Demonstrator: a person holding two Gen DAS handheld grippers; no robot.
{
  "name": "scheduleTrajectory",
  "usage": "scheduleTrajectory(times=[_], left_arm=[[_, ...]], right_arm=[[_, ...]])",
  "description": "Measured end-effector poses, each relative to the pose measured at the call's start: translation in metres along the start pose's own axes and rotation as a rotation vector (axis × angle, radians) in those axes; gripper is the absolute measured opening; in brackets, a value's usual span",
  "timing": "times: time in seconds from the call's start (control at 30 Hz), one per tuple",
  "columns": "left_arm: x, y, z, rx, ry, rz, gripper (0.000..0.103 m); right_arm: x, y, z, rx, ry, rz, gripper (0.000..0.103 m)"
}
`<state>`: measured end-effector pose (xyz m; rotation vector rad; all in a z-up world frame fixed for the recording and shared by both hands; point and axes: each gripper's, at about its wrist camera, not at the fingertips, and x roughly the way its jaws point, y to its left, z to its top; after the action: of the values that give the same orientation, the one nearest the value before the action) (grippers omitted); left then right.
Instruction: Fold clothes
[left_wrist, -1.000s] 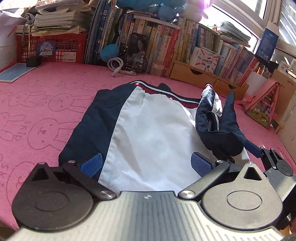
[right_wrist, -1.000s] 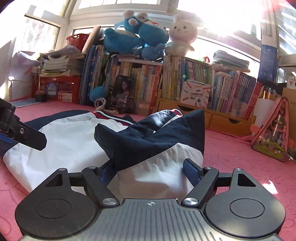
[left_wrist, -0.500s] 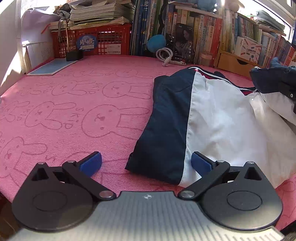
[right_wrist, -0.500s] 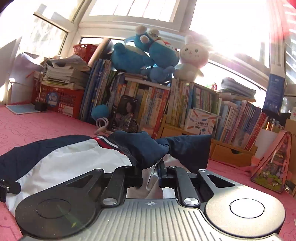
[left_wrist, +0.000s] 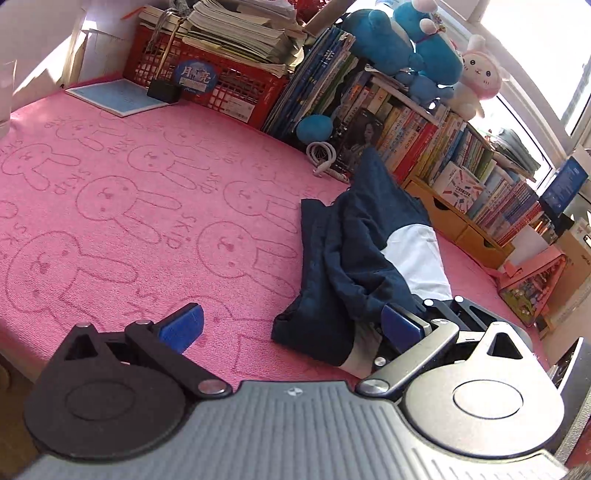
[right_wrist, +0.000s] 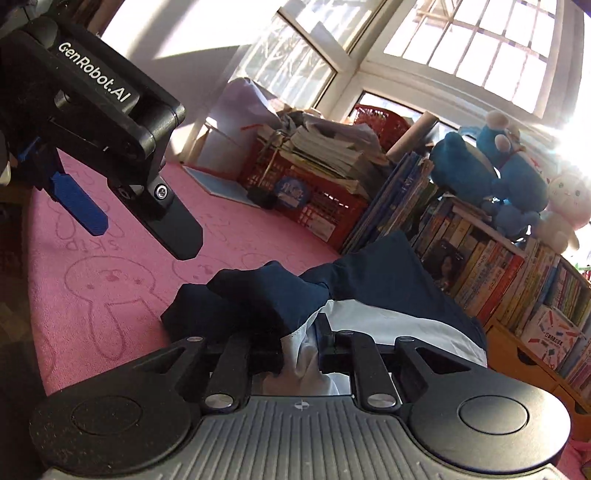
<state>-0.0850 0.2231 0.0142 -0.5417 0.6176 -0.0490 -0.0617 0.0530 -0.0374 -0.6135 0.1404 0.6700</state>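
Left wrist view: left gripper (left_wrist: 291, 325) had its blue pads spread wide with nothing between them; only pink bunny-print blanket (left_wrist: 147, 206) lay under the gap. The navy-and-white garment (left_wrist: 354, 266) lay off the right finger's side and ahead of it, bunched into a narrow strip whose long axis ran from near the right pad away toward the bookshelf (left_wrist: 461, 158). Its near navy corner sat just beside the right pad (left_wrist: 400, 326); touching or not, could not tell. The right gripper's black linkage showed directly behind that pad, at the garment's near end. Right wrist view: right gripper (right_wrist: 299, 347) had its jaws drawn close together and pinched on a wad of white and navy cloth at the garment's (right_wrist: 369, 295) near edge; the cloth bulged up over the fingers. From these fingers the garment ran straight ahead and to the right, toward the books. The left gripper (right_wrist: 140, 221) hung ahead and to the left of the fingers, above the blanket (right_wrist: 92, 288), open, clear of the cloth. Judgement: the right hand owned the fabric; the left was near but offset sideways from it, so any second grip needs the left to shift toward its right finger's side to reach the navy corner.
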Motion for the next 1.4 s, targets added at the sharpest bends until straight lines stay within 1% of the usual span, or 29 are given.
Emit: scheduleTrajectory(times=[0.1,0.17,0.23,0.27,0.33,0.37,0.43,0.47,0.53,0.63,0.67,0.7,0.77,0.8,0.83,0.87,0.9,0.93,0.97,1.03,1.1,1.13,1.17,1.2,1.27,1.33,1.4], left_arm=[[0.012,-0.014,0.003,-0.016,0.018,-0.118,0.103],[0.020,-0.018,0.004,-0.038,0.040,-0.166,0.103],[0.026,-0.023,0.003,-0.049,0.063,-0.216,0.103],[0.029,-0.025,0.002,-0.049,0.071,-0.230,0.103],[0.037,-0.027,0.002,-0.048,0.086,-0.228,0.103],[0.043,-0.027,0.002,-0.056,0.100,-0.220,0.103],[0.053,-0.027,0.002,-0.075,0.128,-0.208,0.103],[0.058,-0.027,0.002,-0.080,0.132,-0.202,0.103],[0.067,-0.028,0.001,-0.087,0.137,-0.184,0.103],[0.076,-0.036,0.001,-0.078,0.118,-0.144,0.102],[0.079,-0.039,0.001,-0.072,0.103,-0.122,0.102],[0.082,-0.043,0.000,-0.065,0.082,-0.093,0.098],[0.085,-0.052,-0.002,-0.039,0.036,-0.022,0.095],[0.085,-0.056,-0.004,-0.023,0.020,0.014,0.088],[0.084,-0.059,-0.006,-0.004,0.000,0.058,0.078],[0.082,-0.061,-0.007,0.013,-0.025,0.101,0.072],[0.079,-0.062,-0.009,0.028,-0.051,0.139,0.063],[0.077,-0.063,-0.011,0.036,-0.072,0.167,0.057],[0.075,-0.062,-0.012,0.040,-0.085,0.187,0.054],[0.072,-0.060,-0.014,0.051,-0.101,0.223,0.046],[0.070,-0.061,-0.016,0.084,-0.116,0.257,0.045],[0.069,-0.062,-0.017,0.108,-0.121,0.269,0.045],[0.068,-0.063,-0.018,0.128,-0.124,0.279,0.045],[0.068,-0.063,-0.019,0.144,-0.126,0.288,0.046],[0.068,-0.062,-0.021,0.172,-0.128,0.306,0.050],[0.068,-0.060,-0.024,0.204,-0.131,0.333,0.063],[0.067,-0.056,-0.027,0.206,-0.116,0.323,0.064]], right_arm=[[0.004,0.008,0.003,-0.051,0.007,0.005,0.023],[0.002,0.011,0.003,-0.079,-0.002,0.004,0.025],[-0.004,0.008,0.001,-0.081,-0.010,0.008,0.030],[-0.008,0.005,0.000,-0.074,-0.012,0.011,0.032],[-0.016,0.000,-0.004,-0.063,-0.016,0.018,0.041],[-0.020,-0.003,-0.006,-0.060,-0.018,0.022,0.044],[-0.029,-0.007,-0.011,-0.070,-0.013,0.004,0.055],[-0.036,-0.010,-0.014,-0.072,-0.010,-0.009,0.056],[-0.050,-0.021,-0.021,-0.061,-0.003,-0.039,0.059],[-0.068,-0.039,-0.033,0.016,0.025,-0.106,0.060],[-0.073,-0.045,-0.037,0.035,0.037,-0.129,0.061],[-0.075,-0.049,-0.040,0.047,0.050,-0.149,0.062],[-0.077,-0.052,-0.045,0.069,0.072,-0.186,0.062],[-0.079,-0.052,-0.047,0.080,0.079,-0.203,0.062],[-0.081,-0.052,-0.049,0.090,0.087,-0.220,0.062],[-0.080,-0.053,-0.049,0.096,0.089,-0.228,0.062],[-0.079,-0.055,-0.048,0.103,0.090,-0.235,0.063],[-0.077,-0.057,-0.047,0.109,0.091,-0.242,0.066],[-0.077,-0.057,-0.047,0.104,0.094,-0.250,0.067],[-0.076,-0.056,-0.049,0.077,0.113,-0.276,0.069],[-0.078,-0.058,-0.059,0.063,0.146,-0.312,0.070],[-0.078,-0.059,-0.064,0.058,0.160,-0.322,0.072],[-0.077,-0.065,-0.069,0.069,0.179,-0.330,0.072],[-0.079,-0.071,-0.073,0.091,0.190,-0.329,0.075],[-0.083,-0.085,-0.077,0.134,0.208,-0.323,0.080],[-0.083,-0.092,-0.079,0.137,0.220,-0.336,0.081],[-0.082,-0.095,-0.081,0.112,0.222,-0.360,0.081]])
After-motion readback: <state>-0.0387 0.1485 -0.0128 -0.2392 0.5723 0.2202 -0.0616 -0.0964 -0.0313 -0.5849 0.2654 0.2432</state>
